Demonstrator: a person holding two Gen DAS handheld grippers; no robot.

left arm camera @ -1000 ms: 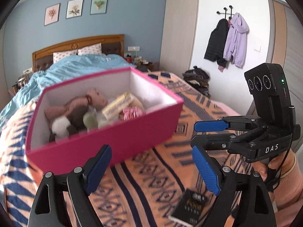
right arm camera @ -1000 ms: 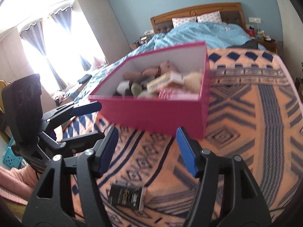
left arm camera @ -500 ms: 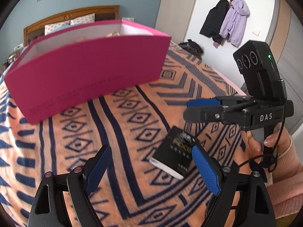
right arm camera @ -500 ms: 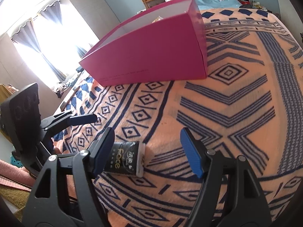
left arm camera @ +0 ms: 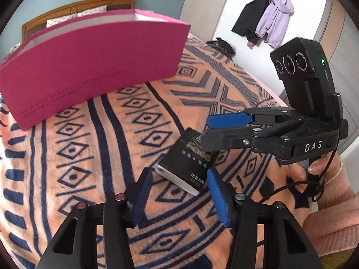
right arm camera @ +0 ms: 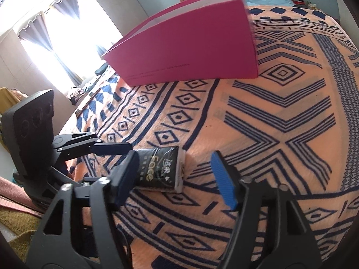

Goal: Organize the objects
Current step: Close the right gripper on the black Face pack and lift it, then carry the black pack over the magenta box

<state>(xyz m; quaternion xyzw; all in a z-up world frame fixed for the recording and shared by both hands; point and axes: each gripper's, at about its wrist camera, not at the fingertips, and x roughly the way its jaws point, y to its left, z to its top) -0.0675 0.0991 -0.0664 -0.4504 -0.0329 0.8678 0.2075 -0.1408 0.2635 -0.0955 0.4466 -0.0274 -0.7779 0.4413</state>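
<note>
Both claws had dropped from box [left arm camera: 94, 67] height to the black pack [left arm camera: 188, 163] on the bed [right arm camera: 280, 116]. The left claw [left arm camera: 179, 192] was closing around it — pads not yet pressing. The right claw [right arm camera: 177, 179] was narrowing too, one finger against the pack — pickup looked imminent.

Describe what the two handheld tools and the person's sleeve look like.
Both tools are black linkage frames with blue ribbed pads on their fingers. The right tool bears white "DAS" lettering, a black upright module with three ringed circles and a green light, and a thin black cable. The left tool carries the same module. The person's sleeve is pink ribbed knit.
</note>
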